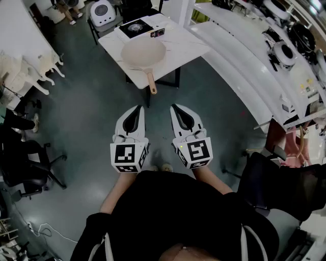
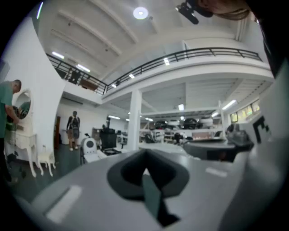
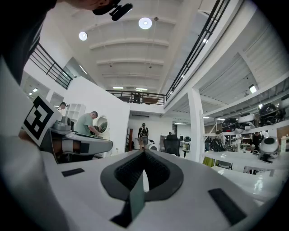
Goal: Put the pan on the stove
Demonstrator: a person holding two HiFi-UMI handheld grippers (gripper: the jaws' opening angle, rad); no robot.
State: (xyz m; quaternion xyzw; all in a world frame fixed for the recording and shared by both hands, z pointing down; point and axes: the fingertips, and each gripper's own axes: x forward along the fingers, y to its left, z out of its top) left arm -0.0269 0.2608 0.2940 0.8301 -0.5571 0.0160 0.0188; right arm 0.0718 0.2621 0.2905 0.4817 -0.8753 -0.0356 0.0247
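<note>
A beige pan (image 1: pixel 143 52) with a wooden handle (image 1: pixel 152 83) rests on a small white marble-topped table (image 1: pixel 183 48) ahead of me. Behind the pan on that table lies a black stove (image 1: pixel 136 27). My left gripper (image 1: pixel 138 108) and right gripper (image 1: pixel 174 107) hang side by side over the floor, well short of the table, both shut with nothing between the jaws. In the left gripper view the left gripper (image 2: pixel 144 154) points out over the room, and in the right gripper view the right gripper (image 3: pixel 144 152) does the same, its jaws pressed together.
A long white curved counter (image 1: pixel 244 61) with appliances runs along the right. Black office chairs stand at the left (image 1: pixel 23 168) and right (image 1: pixel 277 178). A white round appliance (image 1: pixel 102 11) stands beyond the table. People stand far off in the hall (image 3: pixel 142 134).
</note>
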